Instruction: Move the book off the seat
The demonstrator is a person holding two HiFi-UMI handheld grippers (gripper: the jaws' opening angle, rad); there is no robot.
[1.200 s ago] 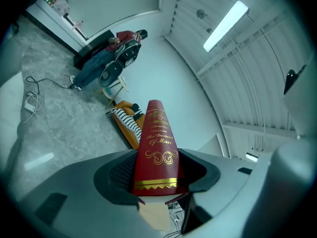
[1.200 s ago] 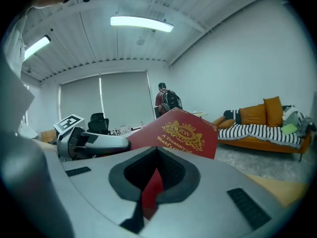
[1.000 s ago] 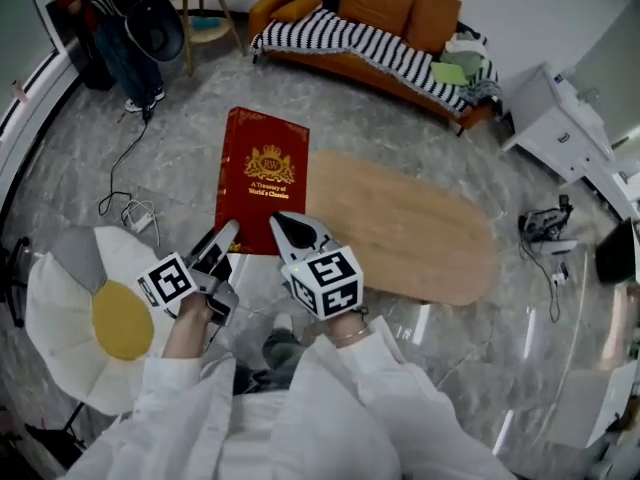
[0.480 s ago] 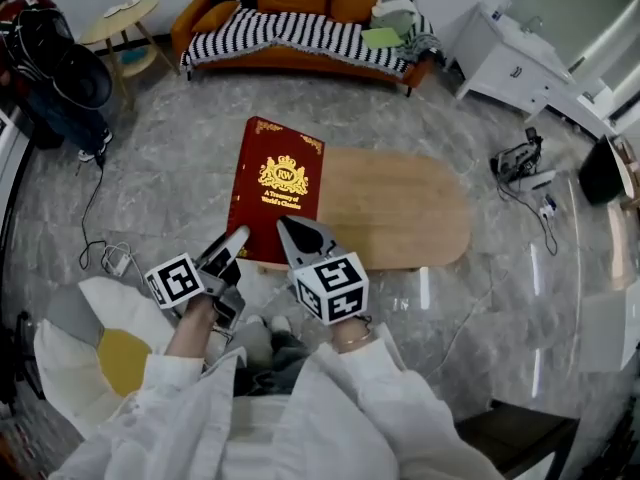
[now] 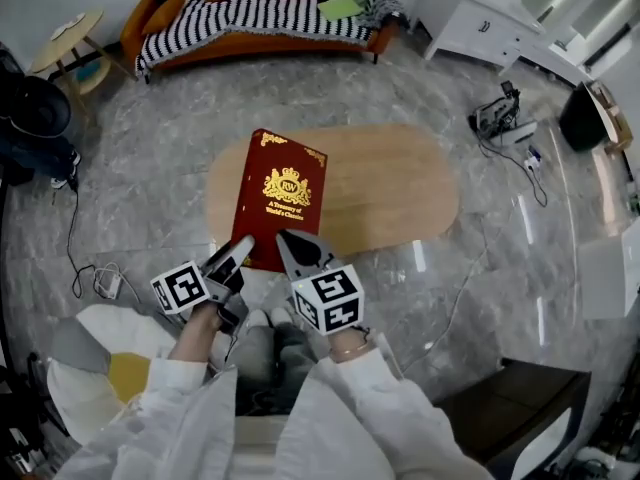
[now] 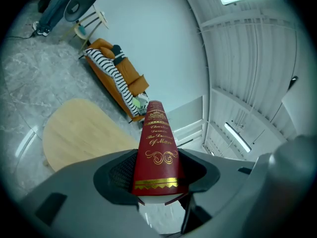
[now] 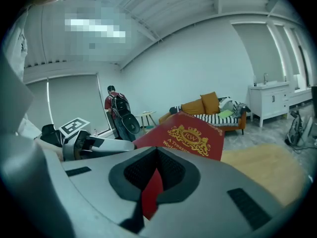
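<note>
A large red book (image 5: 281, 194) with a gold crest hangs flat above the oval wooden table (image 5: 390, 183), held at its near edge by both grippers. My left gripper (image 5: 238, 248) is shut on the spine end; in the left gripper view the gold-lettered spine (image 6: 157, 143) fills the space between the jaws of the left gripper (image 6: 156, 175). My right gripper (image 5: 292, 243) is shut on the near edge beside it, and the red cover (image 7: 192, 138) runs into the closed jaws of the right gripper (image 7: 154, 185). The white seat with a yellow cushion (image 5: 95, 363) lies at the lower left.
An orange sofa (image 5: 250, 13) with a striped blanket stands along the far wall, a white cabinet (image 5: 480, 13) to its right. A round side table (image 5: 65, 38) is at far left. Cables (image 5: 100, 283) lie on the marble floor. A person with a backpack (image 7: 116, 113) stands behind.
The book, gripped by both grippers, has moved right from the table's left end to above the table. The white seat has slid further to the lower left of the view.
</note>
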